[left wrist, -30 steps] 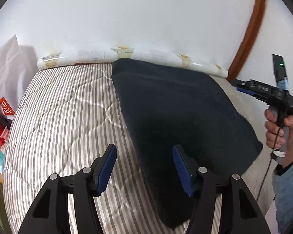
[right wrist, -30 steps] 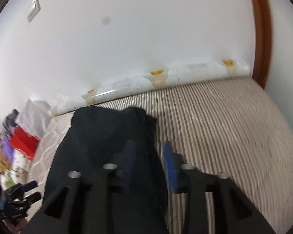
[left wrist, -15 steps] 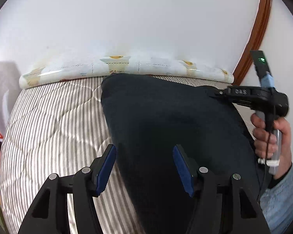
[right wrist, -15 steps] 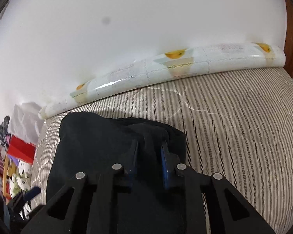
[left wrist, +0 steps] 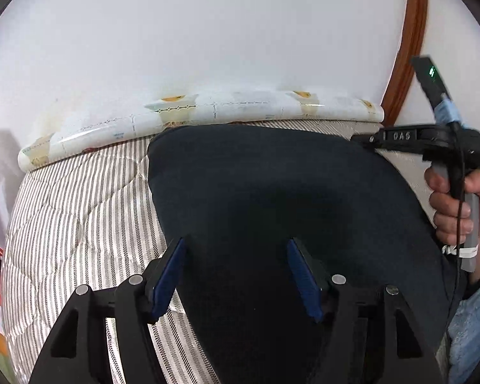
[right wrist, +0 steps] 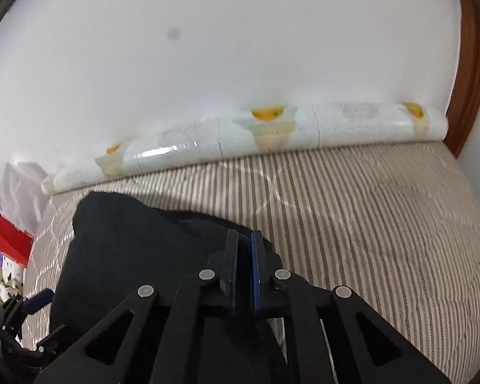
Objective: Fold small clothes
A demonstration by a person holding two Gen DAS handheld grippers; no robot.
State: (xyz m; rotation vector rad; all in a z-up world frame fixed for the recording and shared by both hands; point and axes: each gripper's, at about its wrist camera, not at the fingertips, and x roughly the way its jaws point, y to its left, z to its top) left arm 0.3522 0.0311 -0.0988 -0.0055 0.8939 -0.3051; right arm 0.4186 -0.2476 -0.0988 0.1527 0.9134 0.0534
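The right gripper (right wrist: 244,240), open a second ago, is closing on the dark garment's (left wrist: 272,192) edge while the left gripper (left wrist: 236,265), opening wide, straddles it, so a fold can begin.

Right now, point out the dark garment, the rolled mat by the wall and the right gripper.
dark garment (left wrist: 272,176): left wrist view, middle of the cloth.
rolled mat (right wrist: 304,128): right wrist view, its patterned side.
right gripper (right wrist: 244,240): right wrist view, between the fingertips.

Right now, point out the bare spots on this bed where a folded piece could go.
Bare striped mattress lies right of the dark garment, up to the rolled mat. A narrower strip lies left of the garment. The middle is crowded: garment, left gripper, right gripper.
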